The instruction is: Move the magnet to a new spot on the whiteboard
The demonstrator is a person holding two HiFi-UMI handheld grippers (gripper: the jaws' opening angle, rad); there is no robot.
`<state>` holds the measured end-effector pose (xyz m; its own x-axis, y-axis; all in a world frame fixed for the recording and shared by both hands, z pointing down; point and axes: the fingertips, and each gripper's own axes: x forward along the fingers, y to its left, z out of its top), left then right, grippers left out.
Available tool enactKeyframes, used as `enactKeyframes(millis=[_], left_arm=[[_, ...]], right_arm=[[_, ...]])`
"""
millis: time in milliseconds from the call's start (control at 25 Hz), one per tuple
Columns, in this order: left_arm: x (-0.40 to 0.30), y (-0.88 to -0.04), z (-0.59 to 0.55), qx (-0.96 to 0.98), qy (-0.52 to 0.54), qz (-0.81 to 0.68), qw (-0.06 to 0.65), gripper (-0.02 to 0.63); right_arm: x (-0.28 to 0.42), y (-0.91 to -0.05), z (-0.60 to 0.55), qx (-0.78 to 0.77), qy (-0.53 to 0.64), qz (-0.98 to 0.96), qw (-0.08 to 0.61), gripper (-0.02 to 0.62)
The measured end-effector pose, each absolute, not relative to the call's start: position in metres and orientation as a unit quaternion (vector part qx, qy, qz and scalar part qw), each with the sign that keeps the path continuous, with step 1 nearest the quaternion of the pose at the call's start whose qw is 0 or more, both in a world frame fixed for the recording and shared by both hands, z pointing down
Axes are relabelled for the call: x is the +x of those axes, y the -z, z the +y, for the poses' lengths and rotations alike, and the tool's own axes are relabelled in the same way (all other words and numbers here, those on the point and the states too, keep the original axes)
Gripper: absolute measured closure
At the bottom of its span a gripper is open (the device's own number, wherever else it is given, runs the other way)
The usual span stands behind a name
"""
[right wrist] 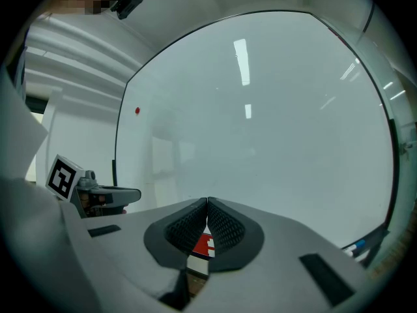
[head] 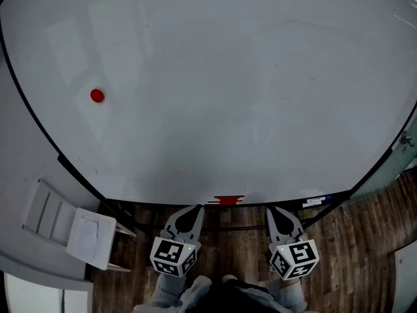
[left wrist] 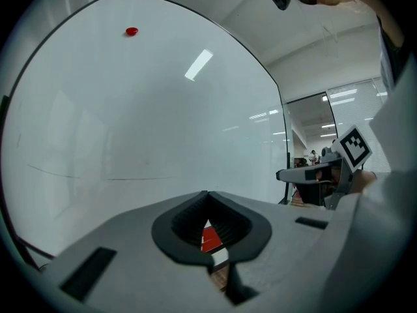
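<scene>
Head view: the whiteboard (head: 215, 77) fills most of the frame, and the red magnet (head: 97, 96) sticks to its upper left area, well apart from both claws. The left claw (head: 197, 208) and right claw (head: 272, 209) sit just below the whiteboard's bottom edge. The ledge (head: 156, 204) there holds a red block (head: 229, 200) and a marker (head: 315, 201) (only this view shows both together).

Left gripper view: the left claw (left wrist: 207, 193) is pressed together on nothing. The magnet (left wrist: 131, 31) sits high on the whiteboard (left wrist: 163, 122).

Right gripper view: the right claw (right wrist: 207, 201) is likewise pressed together and empty. The magnet (right wrist: 137, 111) sits near the whiteboard's (right wrist: 260, 129) left edge.
</scene>
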<state>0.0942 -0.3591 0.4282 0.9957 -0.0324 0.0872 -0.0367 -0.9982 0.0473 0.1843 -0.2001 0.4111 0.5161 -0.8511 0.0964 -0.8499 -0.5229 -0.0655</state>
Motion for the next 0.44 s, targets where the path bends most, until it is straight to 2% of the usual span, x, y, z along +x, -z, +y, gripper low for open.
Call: enactKeyframes(millis=[440], left_arm=[[0.0924, -0.4322, -0.3611, 0.998, -0.050, -0.015, 0.027, 0.597]], right_arm=[[0.1814, -0.4143, -0.2030, -0.870, 0.063, 0.490, 0.008, 0.569]])
